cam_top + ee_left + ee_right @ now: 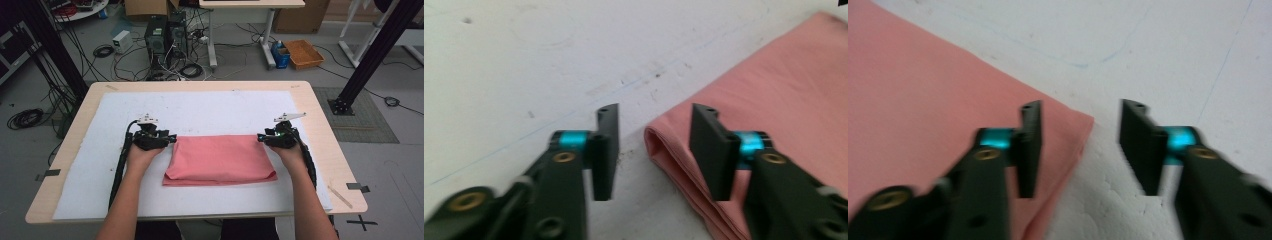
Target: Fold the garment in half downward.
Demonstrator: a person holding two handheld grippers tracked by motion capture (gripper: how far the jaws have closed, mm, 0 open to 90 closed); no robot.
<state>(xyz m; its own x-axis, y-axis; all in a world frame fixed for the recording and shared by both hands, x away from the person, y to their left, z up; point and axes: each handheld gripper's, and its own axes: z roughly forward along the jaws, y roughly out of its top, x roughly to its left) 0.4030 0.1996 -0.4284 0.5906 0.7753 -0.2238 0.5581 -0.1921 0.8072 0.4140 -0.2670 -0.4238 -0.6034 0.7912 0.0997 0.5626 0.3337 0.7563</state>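
worktop [320,150]: pale wood, tape bits at its side edges
sheet [200,107]: white, scuffed, covers most of the worktop
cloth [220,160]: pink, folded, lies flat on the sheet, towards its near edge

Cloth [220,160]: plain salmon pink, no pattern. Mat [200,110]: white, faint blue lines and dark specks. Table [320,130]: pale wood. Grippers, left [170,139] and right [261,137]: black, with turquoise collars and brass screws.
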